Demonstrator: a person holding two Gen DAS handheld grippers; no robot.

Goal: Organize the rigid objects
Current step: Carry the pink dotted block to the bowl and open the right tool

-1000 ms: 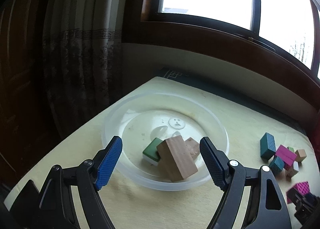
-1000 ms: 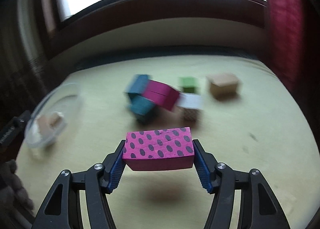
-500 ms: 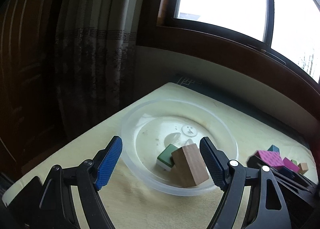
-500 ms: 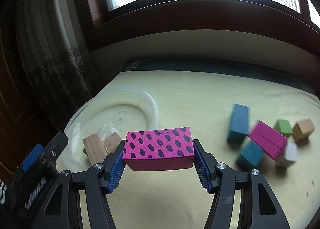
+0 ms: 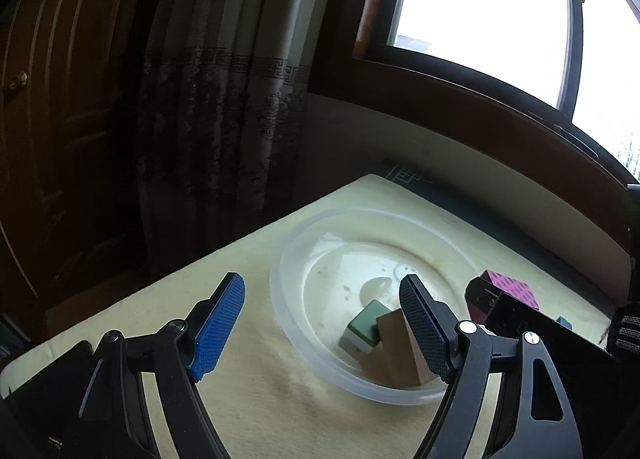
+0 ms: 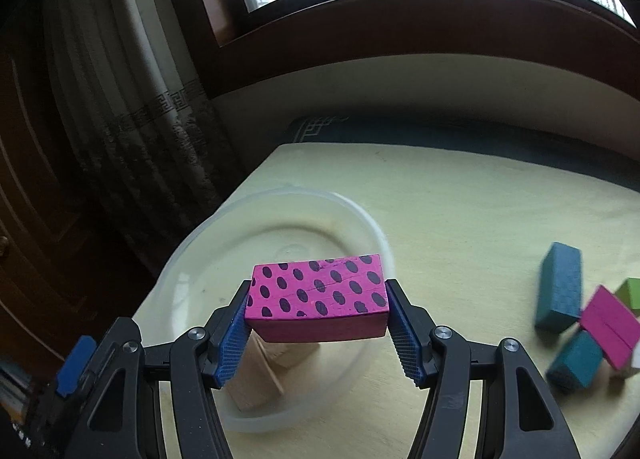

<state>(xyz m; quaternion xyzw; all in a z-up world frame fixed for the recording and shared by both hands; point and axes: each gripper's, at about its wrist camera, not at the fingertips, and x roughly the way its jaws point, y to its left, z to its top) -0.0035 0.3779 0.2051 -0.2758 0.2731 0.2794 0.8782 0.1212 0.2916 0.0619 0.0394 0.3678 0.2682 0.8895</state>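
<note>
Pink with dark spots, the block (image 6: 318,297) sat clamped in the right tool (image 6: 318,333) above the clear bowl (image 6: 200,235), which held wooden blocks (image 6: 256,371) (partly hidden). Left tool (image 5: 322,329) gaped wide, empty. Teal blocks (image 6: 558,291) lay well apart on the desk (image 6: 460,199).

Right tongs (image 6: 318,333) clamped on pink spotted block (image 6: 318,293), held level, raised off worktop. Left tongs (image 5: 320,329) spread wide, empty, angled downward.
</note>
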